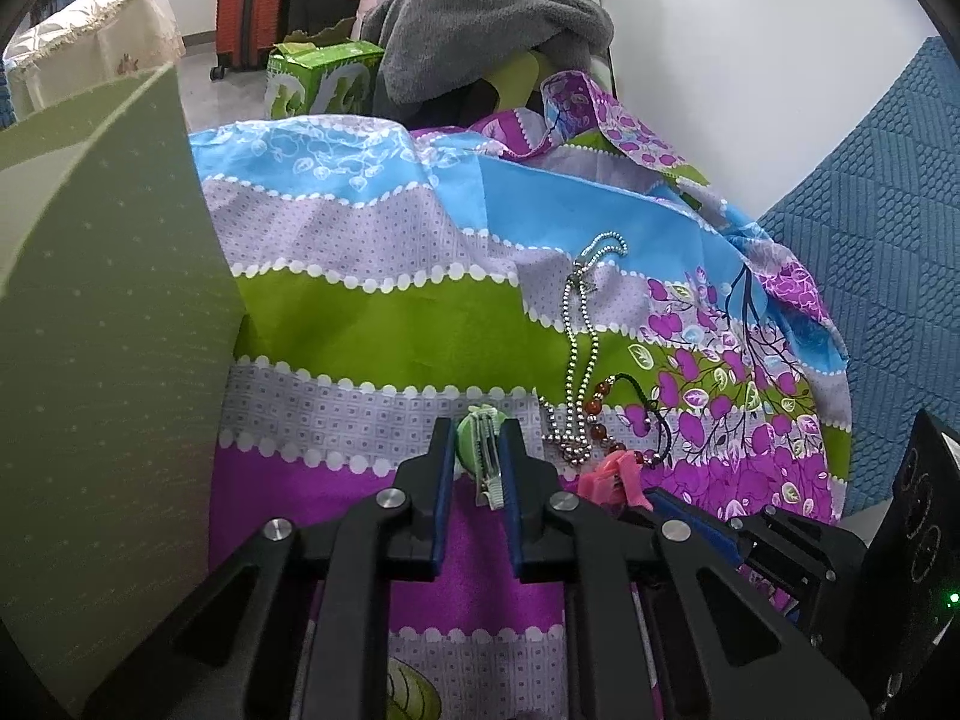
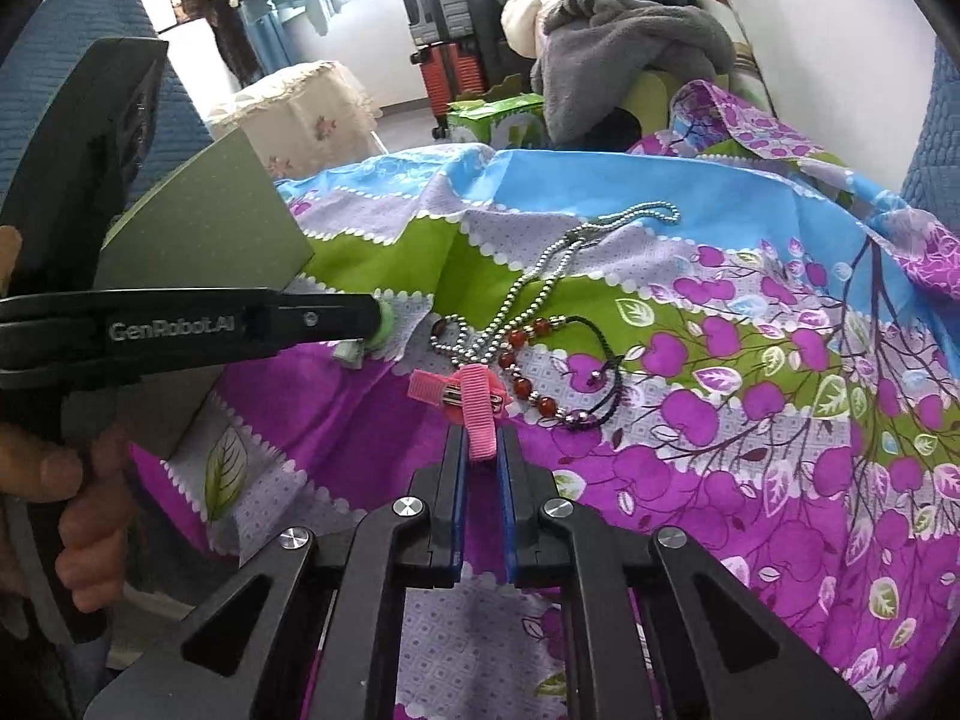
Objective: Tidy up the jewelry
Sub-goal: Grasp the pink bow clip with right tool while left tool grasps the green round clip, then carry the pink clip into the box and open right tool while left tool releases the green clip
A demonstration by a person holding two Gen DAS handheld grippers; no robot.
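The left claw (image 1: 475, 441) is clamped on one green hair clip (image 1: 483, 444), low at centre of the left wrist view, over the patterned cloth (image 1: 372, 312). The right claw (image 2: 480, 447) is pinched on the ribbon loop of one pink hair clip (image 2: 465, 396), lower centre of the right wrist view, which lies on the cloth. Just beyond the pink clip lie one silver ball-chain necklace (image 2: 540, 288) and one red bead bracelet (image 2: 528, 384) on a black cord, overlapping each other mid-frame. A green box lid (image 1: 108, 324) stands upright and fills the left side of the left wrist view, close beside the left claw. Behind, upper frame: one green carton (image 1: 324, 81), a grey blanket (image 1: 492, 42), one orange suitcase (image 1: 252, 24).
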